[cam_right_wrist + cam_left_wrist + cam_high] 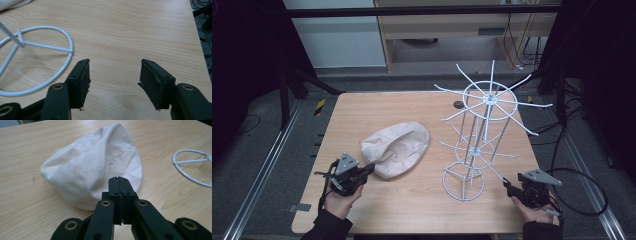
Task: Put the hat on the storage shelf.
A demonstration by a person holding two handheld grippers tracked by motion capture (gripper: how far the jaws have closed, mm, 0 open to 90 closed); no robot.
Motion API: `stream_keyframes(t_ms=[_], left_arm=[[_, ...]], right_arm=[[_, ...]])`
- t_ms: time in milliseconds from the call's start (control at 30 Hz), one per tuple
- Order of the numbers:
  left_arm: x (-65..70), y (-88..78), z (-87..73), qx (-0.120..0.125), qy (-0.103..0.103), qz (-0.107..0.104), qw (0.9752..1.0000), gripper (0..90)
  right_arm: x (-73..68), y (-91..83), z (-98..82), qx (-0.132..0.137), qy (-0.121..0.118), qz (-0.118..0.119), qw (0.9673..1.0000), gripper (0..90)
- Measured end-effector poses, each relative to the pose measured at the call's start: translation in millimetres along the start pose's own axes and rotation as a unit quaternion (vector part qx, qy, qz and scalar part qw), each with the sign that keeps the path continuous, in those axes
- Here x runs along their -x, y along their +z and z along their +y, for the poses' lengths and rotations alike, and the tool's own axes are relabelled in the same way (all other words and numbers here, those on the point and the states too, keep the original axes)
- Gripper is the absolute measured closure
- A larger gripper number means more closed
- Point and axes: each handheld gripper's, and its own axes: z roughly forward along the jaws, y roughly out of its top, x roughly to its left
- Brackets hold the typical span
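Wooden table [412, 200], pale grain, dark surroundings; contents listed near to far.

Left tongs [368, 170]: near left edge, pressed together, tips at the hem of the cloth cap [396, 149]. Whether any fabric is caught between the pads cannot be told.

Right tongs [508, 188]: near right corner, spread, holding nothing, just beside the base ring of the white wire rack [477, 135].

Cloth cap: mid-table, slumped, opening hidden.

Wire rack: upright toward the far right edge.

Handling advice: confirm a firm pinch on the hem before lifting; steady the rack's base, likely light and tippy.

Small dark disc [458, 104]: far edge, unidentifiable.
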Motion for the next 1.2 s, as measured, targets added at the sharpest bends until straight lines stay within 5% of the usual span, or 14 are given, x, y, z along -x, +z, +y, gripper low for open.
stream_keyframes(t_ms=[333, 633, 1033, 1200], left_arm=[[41.1, 69.4, 11.6, -0.028, 0.023, 0.005, 0.9994, 89.7], [52.1, 114.6, 11.2, -0.046, 0.025, 0.02, 0.9984, 89.7], [38.9, 102.5, -5.4, -0.069, 0.042, 0.018, 0.9966, 89.8], [29.3, 93.3, -9.9, -0.069, 0.033, 0.017, 0.9969, 89.8]], right_arm=[[2.3, 2.4, -0.9, -0.005, -0.002, 0.001, 1.0, 43.5], [3.3, 4.5, -1.7, -0.01, -0.005, 0.003, 0.9999, 43.9], [3.8, 5.9, -2.9, -0.016, -0.011, 0.003, 0.9998, 43.6], [4.5, 5.7, -3.8, -0.018, -0.006, 0.005, 0.9998, 43.5]])
